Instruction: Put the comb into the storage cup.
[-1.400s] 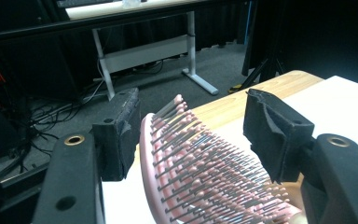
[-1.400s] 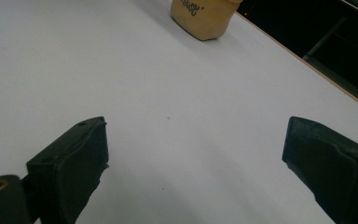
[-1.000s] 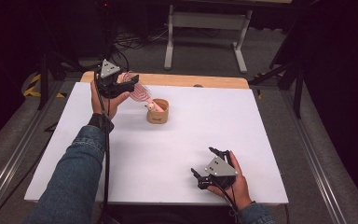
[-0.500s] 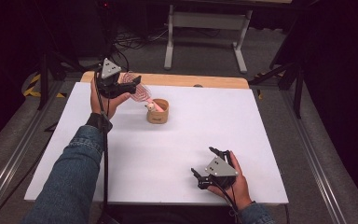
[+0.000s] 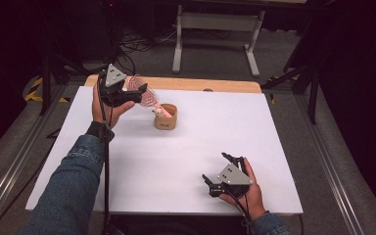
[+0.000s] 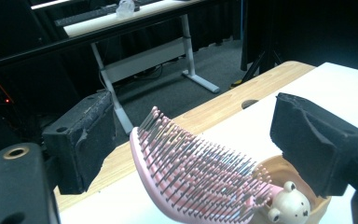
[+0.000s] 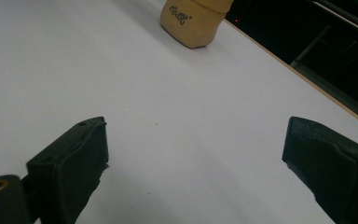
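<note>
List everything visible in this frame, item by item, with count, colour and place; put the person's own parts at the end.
Hairbrush: one, pink with dark bristles, leaning with its lower end in the cup, between the open jaws of the left gripper.
Cup: one, tan, far left part of the board, with a small pale bear figure at its rim.
Board: one, white, covering most of the table.
Table edge: one, light wood, along the far side of the board.
Desk frame: one, grey-white, on the floor beyond the table.
Left gripper: one, black, raised by the brush, open.
Right gripper: one, black, near right of the board, open.
Sleeve: one, blue denim, left forearm.
</note>
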